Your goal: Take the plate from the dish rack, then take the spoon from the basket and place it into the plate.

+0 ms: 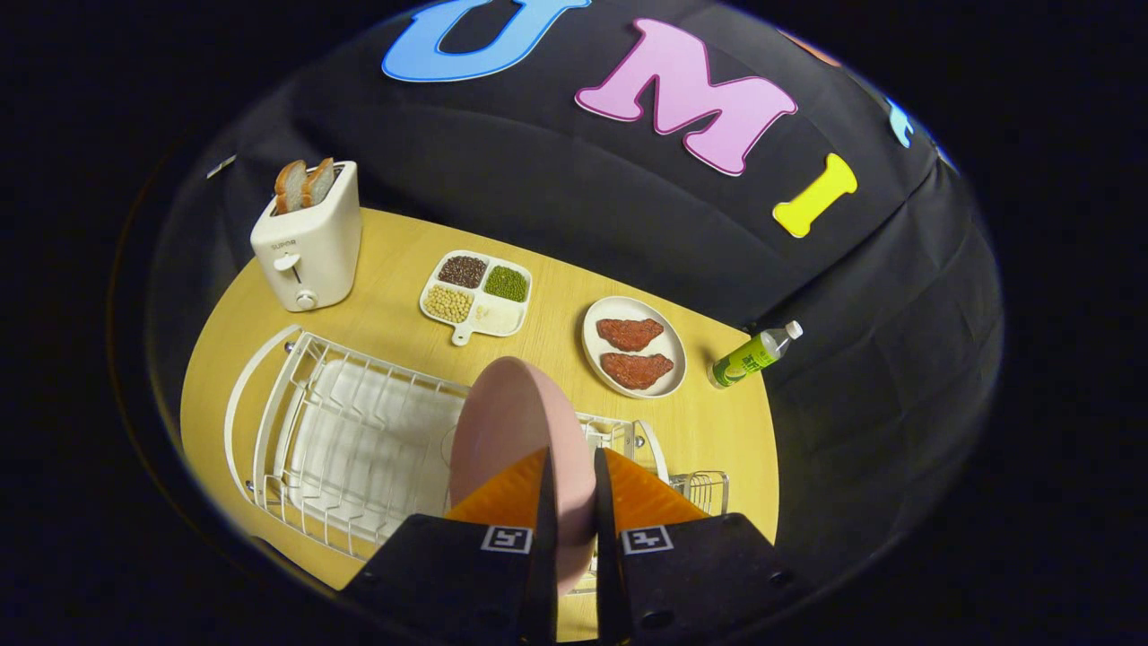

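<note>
The fingers (570,489) pinch the rim of the pink plate (516,426), which stands on edge over the right end of the rack (350,449), so the first step looks underway: the plate seems gripped but not yet set down. Next it must be carried clear of the wires and laid flat; the bare tabletop (556,323) between rack and meat dish (634,346) is narrow, and the small basket (704,489) sits near the right edge.

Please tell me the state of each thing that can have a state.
claw: shut on the pink plate
pink plate: on edge, above the rack
dish rack: no dishes seen inside
toaster: two bread slices up
bottle: capped, tilted
</note>
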The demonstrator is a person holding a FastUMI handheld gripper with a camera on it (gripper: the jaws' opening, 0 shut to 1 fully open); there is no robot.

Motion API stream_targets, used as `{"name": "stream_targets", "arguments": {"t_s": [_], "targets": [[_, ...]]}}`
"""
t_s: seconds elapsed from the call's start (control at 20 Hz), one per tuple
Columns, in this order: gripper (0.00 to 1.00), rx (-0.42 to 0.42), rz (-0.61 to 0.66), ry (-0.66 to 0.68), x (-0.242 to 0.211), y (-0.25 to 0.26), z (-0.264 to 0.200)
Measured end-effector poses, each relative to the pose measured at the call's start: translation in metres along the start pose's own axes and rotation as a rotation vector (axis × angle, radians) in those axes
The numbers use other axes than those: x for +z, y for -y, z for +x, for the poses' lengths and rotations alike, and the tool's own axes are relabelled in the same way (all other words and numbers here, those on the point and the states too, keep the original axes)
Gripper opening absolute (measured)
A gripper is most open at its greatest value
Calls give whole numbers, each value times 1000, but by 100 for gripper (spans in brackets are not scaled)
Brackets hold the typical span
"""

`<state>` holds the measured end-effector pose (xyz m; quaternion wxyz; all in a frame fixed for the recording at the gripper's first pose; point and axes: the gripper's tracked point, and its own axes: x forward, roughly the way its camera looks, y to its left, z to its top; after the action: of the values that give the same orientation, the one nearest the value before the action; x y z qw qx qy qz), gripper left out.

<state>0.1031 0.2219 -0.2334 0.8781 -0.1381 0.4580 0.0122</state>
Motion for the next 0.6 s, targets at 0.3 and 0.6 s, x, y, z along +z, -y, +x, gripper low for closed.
{"name": "stream_targets", "arguments": {"t_s": [0.3, 0.6], "targets": [[21, 200, 191, 31, 7, 18, -25], [21, 436, 406, 11, -31, 33, -58]]}}
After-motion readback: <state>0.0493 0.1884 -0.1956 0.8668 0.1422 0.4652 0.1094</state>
